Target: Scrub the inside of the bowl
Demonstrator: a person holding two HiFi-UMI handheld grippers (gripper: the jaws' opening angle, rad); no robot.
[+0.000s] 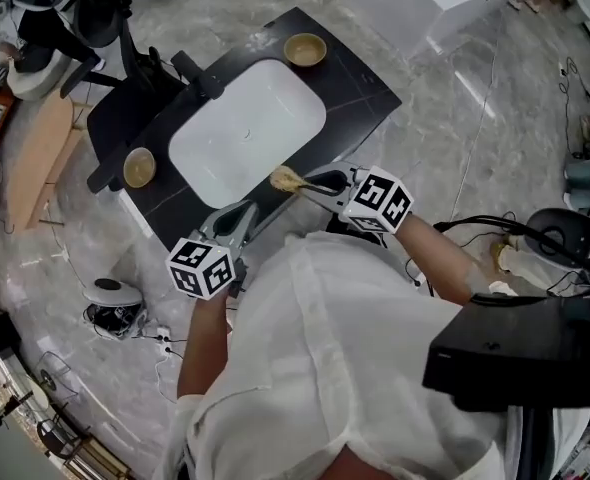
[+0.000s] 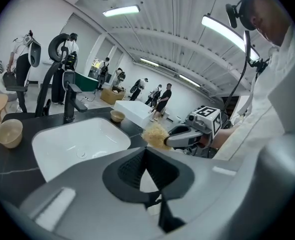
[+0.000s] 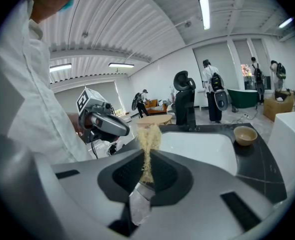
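Pinching a tan fibrous scrubbing pad (image 1: 286, 178), the right gripper (image 1: 313, 182) hovers off the white sink basin's (image 1: 237, 133) near rim. Left gripper (image 2: 145, 153) pressed together, empty. Small tan bowl (image 1: 139, 166) sits unheld left of the basin, second bowl (image 1: 305, 48) beyond it. Risk: unsteadied, the bowl likely skids under scrubbing.

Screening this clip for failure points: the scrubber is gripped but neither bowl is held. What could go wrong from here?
1. The right tool pinches the scrubber by one thin end; pressed into a bowl, it may fold or slip free.
2. The left tool is shut and empty, while the left bowl and the far bowl stand loose near the counter edges; scrubbed unheld, either could slide off.
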